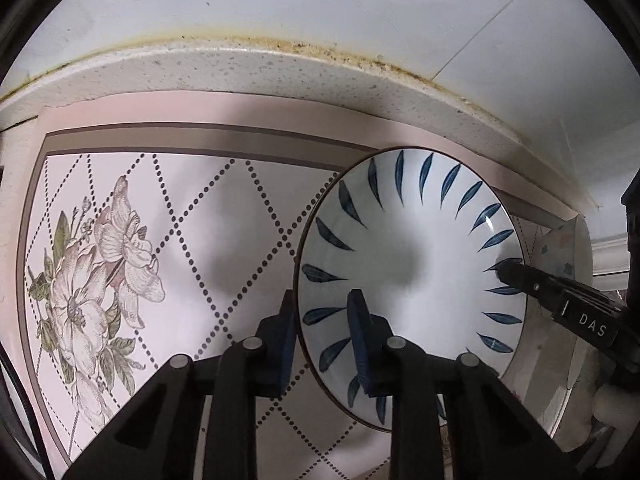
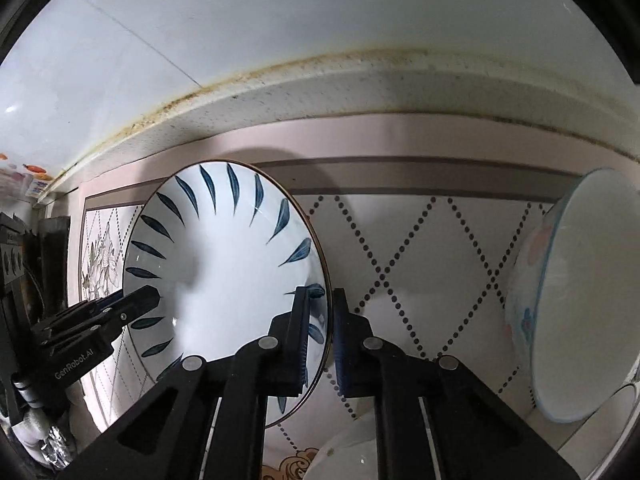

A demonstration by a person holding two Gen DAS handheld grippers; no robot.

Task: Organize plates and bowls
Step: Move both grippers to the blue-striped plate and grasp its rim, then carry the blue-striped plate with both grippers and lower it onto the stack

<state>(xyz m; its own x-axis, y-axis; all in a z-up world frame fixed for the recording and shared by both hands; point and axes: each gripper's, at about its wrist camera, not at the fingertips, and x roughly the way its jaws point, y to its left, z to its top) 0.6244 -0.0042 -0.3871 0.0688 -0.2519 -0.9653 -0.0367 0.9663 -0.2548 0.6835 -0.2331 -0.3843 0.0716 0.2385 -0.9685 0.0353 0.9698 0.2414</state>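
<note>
So in the left wrist view the left gripper point(image 1: 322, 336) is clamped down on the near-left rim of the blue-leaf plate point(image 1: 408, 248), one pad outside the rim and one on the inside face, with the rim pinched between them. The plate sits on the flowered mat point(image 1: 168, 240) toward the back right part of it, close to the speckled counter edge point(image 1: 280, 68) that runs along the wall. You can see the right gripper point(image 1: 504, 270) coming in from the right, its tip on the opposite rim. A second dish point(image 1: 576, 264) is tucked just behind the plate on the right, only partly visible. Over in the right wrist view the right gripper point(image 2: 322, 328) is also closed on the plate's point(image 2: 224, 248) rim, this time the right side of it, pads squeezing the thin edge, and the left gripper point(image 2: 136, 300) shows at the far rim. A pale bowl point(image 2: 580, 292) with pinkish and blue marks sits off toward the right edge of the mat, well apart from the plate. My guess on handling: it's glazed ceramic, so stiff, fairly heavy, slick and chip-prone. The rim is really the only place to grab it, and opposite sides like this should keep it level. I'd lift slowly, since a smooth rim could slide out of the pads.
</note>
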